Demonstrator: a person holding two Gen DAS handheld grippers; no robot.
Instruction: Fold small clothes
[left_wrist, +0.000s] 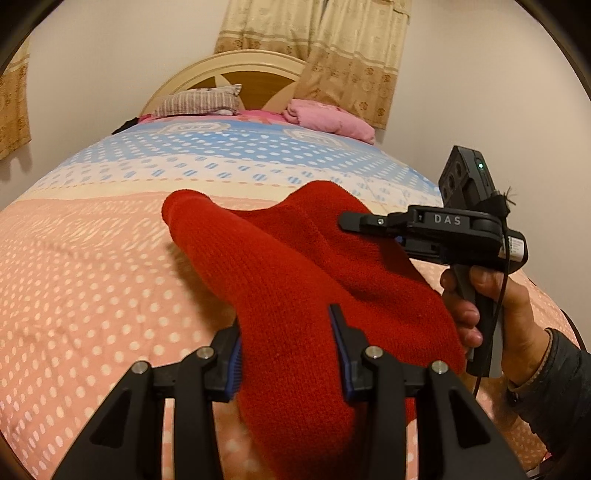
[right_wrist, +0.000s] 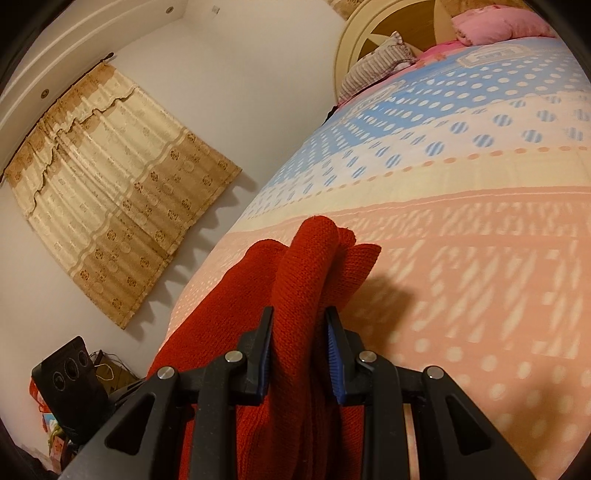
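Red knit garment (left_wrist: 295, 280) hangs lifted above the bed (left_wrist: 92, 280), bunched between both my tools; my left gripper (left_wrist: 286, 354) has its jaws clamped on one end, my right gripper (right_wrist: 299, 354) pinches a thick fold of it

Your left gripper (left_wrist: 288, 347) is clamped on a fold of red knit garment (left_wrist: 295, 280). Your right hand (left_wrist: 495, 314) grips the handle of the right gripper (right_wrist: 300, 347), whose jaws pinch bunched cloth.
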